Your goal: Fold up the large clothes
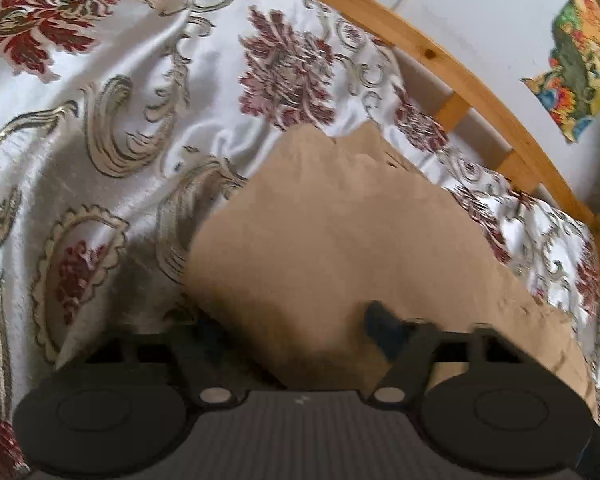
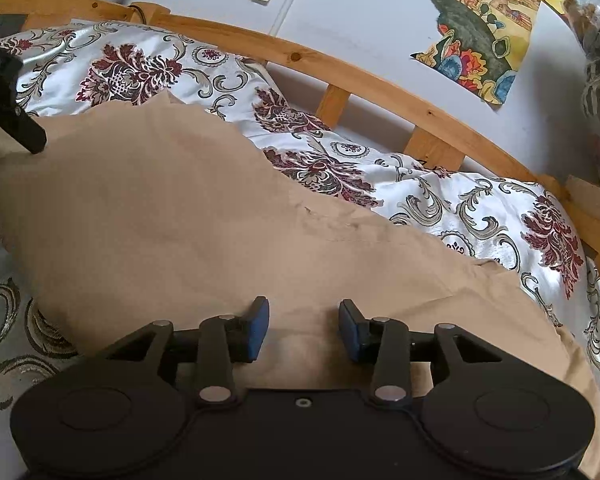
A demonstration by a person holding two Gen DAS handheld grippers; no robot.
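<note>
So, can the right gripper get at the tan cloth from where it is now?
Probably yes: the right gripper stands open just over the tan cloth, with nothing between them.

The right gripper (image 2: 303, 330) was held low with its jaws apart. The left gripper (image 1: 296, 336) was tipped down, half hidden.

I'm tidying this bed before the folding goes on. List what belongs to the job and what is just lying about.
Belongs to the job:
- plain tan cloth garment spread on the bed
- right gripper, blue pads apart over the cloth
- left gripper, partly buried in cloth

Just lying about:
- floral white satin bedspread
- wooden bed rail
- colourful drawing on the wall
</note>
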